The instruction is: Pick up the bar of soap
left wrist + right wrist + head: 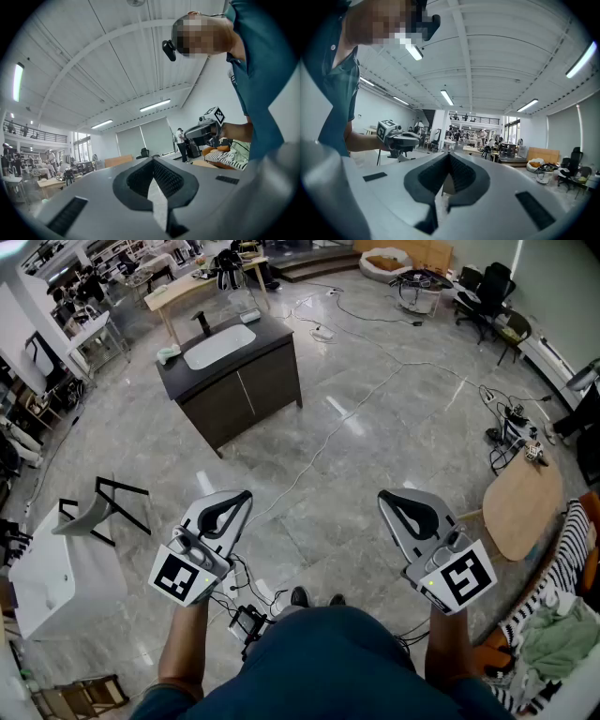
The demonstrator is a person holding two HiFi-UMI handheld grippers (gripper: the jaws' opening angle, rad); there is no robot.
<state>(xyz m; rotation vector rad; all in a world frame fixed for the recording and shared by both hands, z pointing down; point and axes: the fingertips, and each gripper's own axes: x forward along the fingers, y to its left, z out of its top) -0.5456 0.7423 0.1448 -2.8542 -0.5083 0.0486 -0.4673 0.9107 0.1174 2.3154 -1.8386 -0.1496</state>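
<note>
jaws of left gripper (pixel 238 500) and right gripper (pixel 390 500) both clenched, empty, held level.

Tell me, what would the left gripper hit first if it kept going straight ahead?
Nothing close, I think. The left gripper points level over open floor, seemingly passing right of the sink cabinet; far off it aims roughly at the tan boxes by the windows.

Pale grey left gripper (pixel 242 498) and right gripper (pixel 384 498), black pads (pixel 225 514), black-and-white square-patterned marker cubes (pixel 180 579), teal shirt (pixel 328 662), grey veined marble floor (pixel 394 427), charcoal cabinet (pixel 239 395), white basin (pixel 218 345), tan round table (pixel 520 507), black-and-white striped cloth (pixel 555 563), pale green cloth (pixel 553 634)
</note>
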